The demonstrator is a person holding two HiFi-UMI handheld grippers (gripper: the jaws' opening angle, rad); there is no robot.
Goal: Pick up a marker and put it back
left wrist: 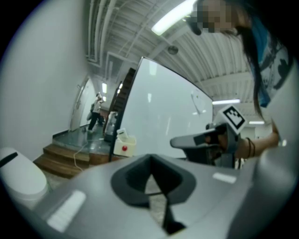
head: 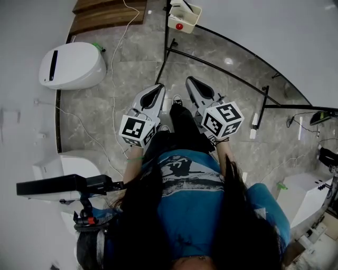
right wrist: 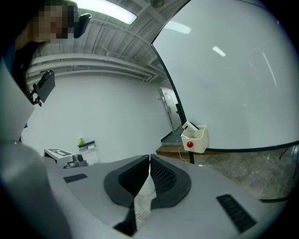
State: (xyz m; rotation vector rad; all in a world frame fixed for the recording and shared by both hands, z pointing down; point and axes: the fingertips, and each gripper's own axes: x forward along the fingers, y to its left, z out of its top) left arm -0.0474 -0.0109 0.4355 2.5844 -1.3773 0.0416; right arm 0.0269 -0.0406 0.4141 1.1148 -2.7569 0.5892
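I see no marker clearly in any view. A small white box (head: 184, 16) with a red dot hangs at the lower edge of the whiteboard (head: 274, 31), far ahead of both grippers, with something white sticking out of it. The same box shows in the left gripper view (left wrist: 122, 142) and the right gripper view (right wrist: 195, 139). My left gripper (head: 158, 87) and right gripper (head: 190, 80) are held side by side at waist height, above the floor. Each is shut with nothing between its jaws: left gripper (left wrist: 150, 159), right gripper (right wrist: 149, 158).
The whiteboard's black stand legs (head: 211, 63) run across the marble floor ahead. A white rounded unit (head: 71, 64) stands at the left, wooden steps (head: 105, 13) behind it, and a thin cable (head: 113, 63) trails over the floor. A black rig (head: 58, 185) juts out at my lower left.
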